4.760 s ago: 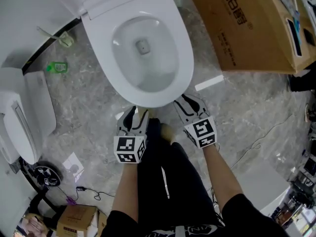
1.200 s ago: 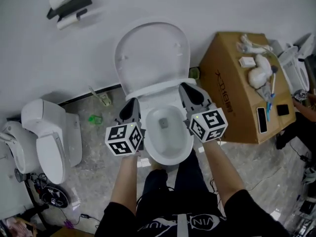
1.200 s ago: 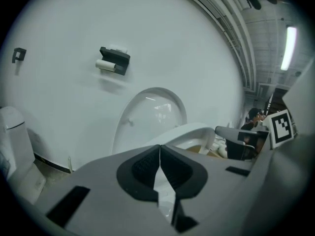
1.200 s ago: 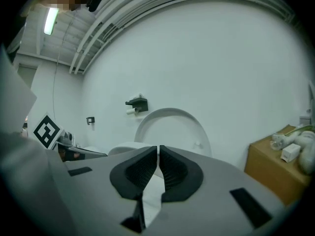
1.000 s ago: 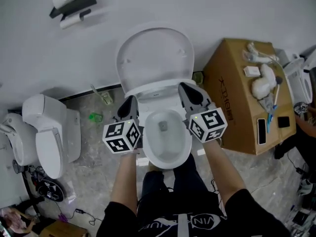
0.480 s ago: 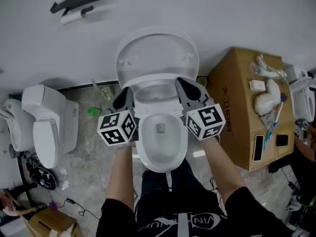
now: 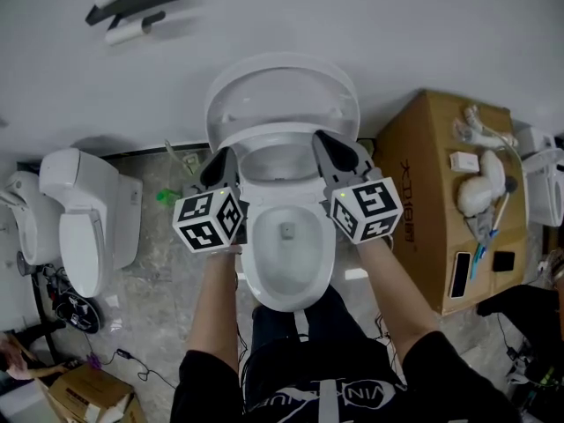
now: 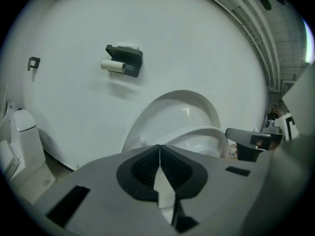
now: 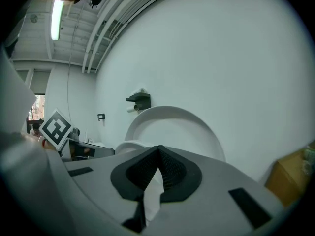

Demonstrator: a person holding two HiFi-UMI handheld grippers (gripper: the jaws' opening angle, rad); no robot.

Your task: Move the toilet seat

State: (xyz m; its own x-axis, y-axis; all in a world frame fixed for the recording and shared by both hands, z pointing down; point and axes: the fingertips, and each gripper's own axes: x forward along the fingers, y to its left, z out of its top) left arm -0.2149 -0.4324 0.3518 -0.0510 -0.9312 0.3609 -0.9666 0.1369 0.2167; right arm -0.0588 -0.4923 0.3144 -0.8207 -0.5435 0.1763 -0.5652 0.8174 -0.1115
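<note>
A white toilet stands against the wall, its lid (image 7: 282,91) raised upright and the seat ring (image 7: 252,254) around the bowl below it. My left gripper (image 7: 220,161) hovers at the bowl's left side, my right gripper (image 7: 331,148) at its right side, both pointing at the lid. In the left gripper view the left gripper (image 8: 159,146) has its black pads pressed together with nothing between them; the lid (image 8: 172,112) rises behind it. The right gripper (image 9: 158,147) is likewise shut and empty, facing the lid (image 9: 177,132).
A second white toilet (image 7: 84,227) stands at the left. A cardboard box (image 7: 423,201) with several small items on top stands close at the right. A paper holder (image 7: 132,3) hangs on the wall. A green bottle (image 7: 166,198) lies on the floor.
Both grippers have come up from near the floor in front of the bowl to flank it. In the last second they edged nearer the lid. Both stayed shut.
</note>
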